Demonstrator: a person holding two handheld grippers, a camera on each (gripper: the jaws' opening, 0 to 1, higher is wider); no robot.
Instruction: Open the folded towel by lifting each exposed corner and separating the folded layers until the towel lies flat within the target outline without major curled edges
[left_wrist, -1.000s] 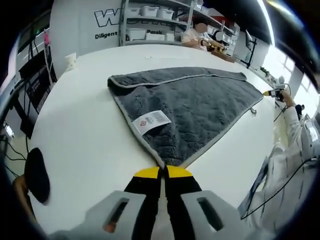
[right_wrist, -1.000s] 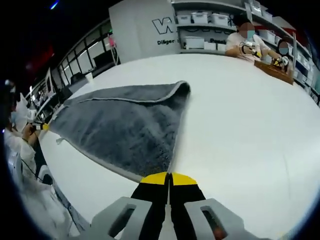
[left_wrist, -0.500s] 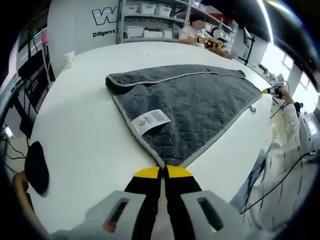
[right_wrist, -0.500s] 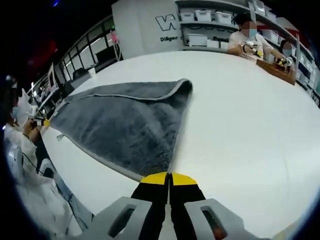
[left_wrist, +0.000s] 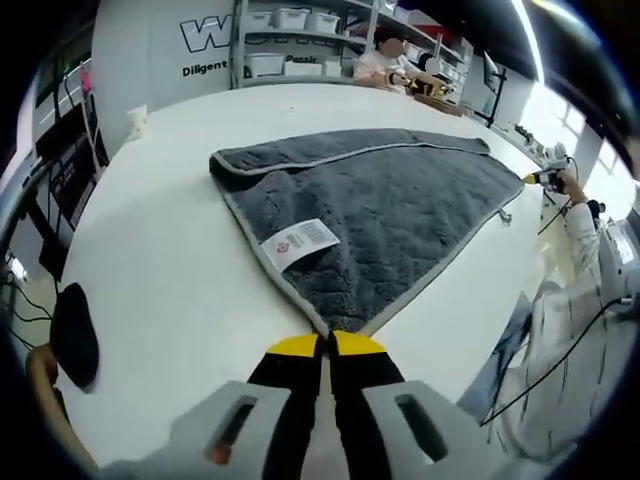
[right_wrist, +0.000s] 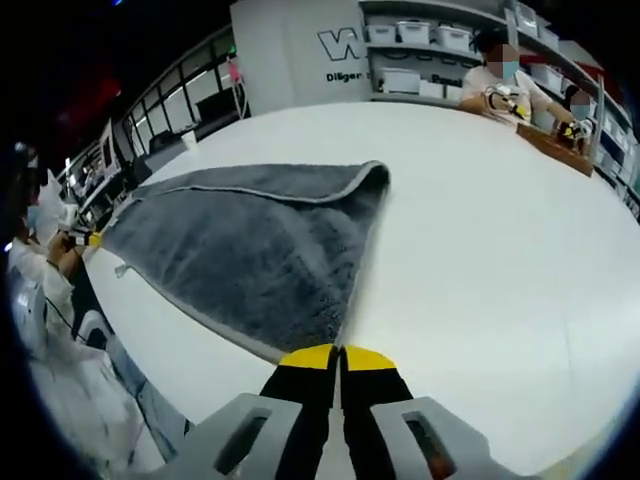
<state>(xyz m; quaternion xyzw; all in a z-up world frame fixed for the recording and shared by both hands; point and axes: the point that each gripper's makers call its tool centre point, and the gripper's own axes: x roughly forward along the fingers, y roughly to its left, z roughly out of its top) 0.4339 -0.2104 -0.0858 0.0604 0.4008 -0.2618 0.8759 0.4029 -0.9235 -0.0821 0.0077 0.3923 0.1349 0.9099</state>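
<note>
- Grey terry towel (left_wrist: 390, 215) lies spread on the white counter (left_wrist: 160, 270), folded into a triangle, with a pale piped edge and a white label (left_wrist: 300, 243) on its upper layer.
- My left gripper (left_wrist: 326, 346) has its yellow-tipped jaws pressed together on the towel's near corner, where the two piped edges meet.
- My right gripper (right_wrist: 339, 357) likewise has its jaws closed on another corner of the towel (right_wrist: 250, 260), whose cloth fans away from the tips towards a rolled fold at the far end.
- Seen from the right gripper view, a bare stretch of counter (right_wrist: 500, 250) spreads beside the towel.
- Shelving with white bins (left_wrist: 290, 40) stands beyond the counter, and a person (right_wrist: 500, 85) sits at its far edge.
- A dark object (left_wrist: 75, 340) sits off the counter's edge in the left gripper view.
</note>
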